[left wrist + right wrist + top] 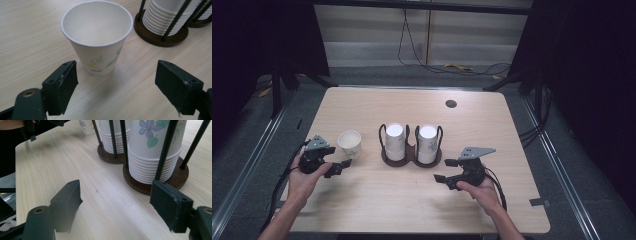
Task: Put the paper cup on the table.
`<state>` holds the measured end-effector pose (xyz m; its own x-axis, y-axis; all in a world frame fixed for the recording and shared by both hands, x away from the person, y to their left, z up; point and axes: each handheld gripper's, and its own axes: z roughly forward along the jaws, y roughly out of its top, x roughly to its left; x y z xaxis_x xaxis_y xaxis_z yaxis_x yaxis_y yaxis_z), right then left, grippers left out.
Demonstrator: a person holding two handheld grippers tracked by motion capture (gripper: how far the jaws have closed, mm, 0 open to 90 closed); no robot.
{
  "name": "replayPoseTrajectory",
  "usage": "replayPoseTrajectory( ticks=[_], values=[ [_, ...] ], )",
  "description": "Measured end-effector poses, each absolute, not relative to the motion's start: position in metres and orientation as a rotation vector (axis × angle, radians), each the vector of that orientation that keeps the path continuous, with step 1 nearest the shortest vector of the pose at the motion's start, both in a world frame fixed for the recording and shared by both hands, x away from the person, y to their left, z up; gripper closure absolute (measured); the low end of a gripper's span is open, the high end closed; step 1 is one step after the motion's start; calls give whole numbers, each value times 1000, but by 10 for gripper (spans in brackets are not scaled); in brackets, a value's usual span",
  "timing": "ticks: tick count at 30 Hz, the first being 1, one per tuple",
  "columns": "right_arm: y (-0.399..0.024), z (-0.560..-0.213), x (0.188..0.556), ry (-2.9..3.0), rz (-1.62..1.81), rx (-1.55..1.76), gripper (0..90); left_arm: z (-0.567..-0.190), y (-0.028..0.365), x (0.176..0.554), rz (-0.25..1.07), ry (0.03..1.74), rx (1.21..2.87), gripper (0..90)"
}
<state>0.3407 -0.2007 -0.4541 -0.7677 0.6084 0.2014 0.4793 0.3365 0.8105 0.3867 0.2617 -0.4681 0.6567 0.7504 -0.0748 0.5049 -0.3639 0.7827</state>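
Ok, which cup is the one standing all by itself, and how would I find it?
Start at the dark wooden holder with thin black rods in the middle of the light wooden table. Look to its left, just ahead of the left gripper. There stands the single paper cup, mouth up and empty; unlike the stacked cups in the holder, it stands alone on the bare table.

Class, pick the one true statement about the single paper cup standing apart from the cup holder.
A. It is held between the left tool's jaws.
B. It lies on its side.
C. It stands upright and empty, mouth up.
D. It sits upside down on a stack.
C: in the left gripper view the paper cup stands on the table with its open mouth up and a bare white inside, ahead of the left tool, whose jaws stand apart from it.
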Motion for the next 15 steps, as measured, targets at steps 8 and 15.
replayPoseTrajectory(
  ticks=[8,15],
  values=[
    [-203,-452,337,2422,1403,1020,240,-470,259,358,350,949,2044,201],
    [-202,-452,334,2394,1405,1026,240,-474,251,334,330,923,2034,201]
  ],
)
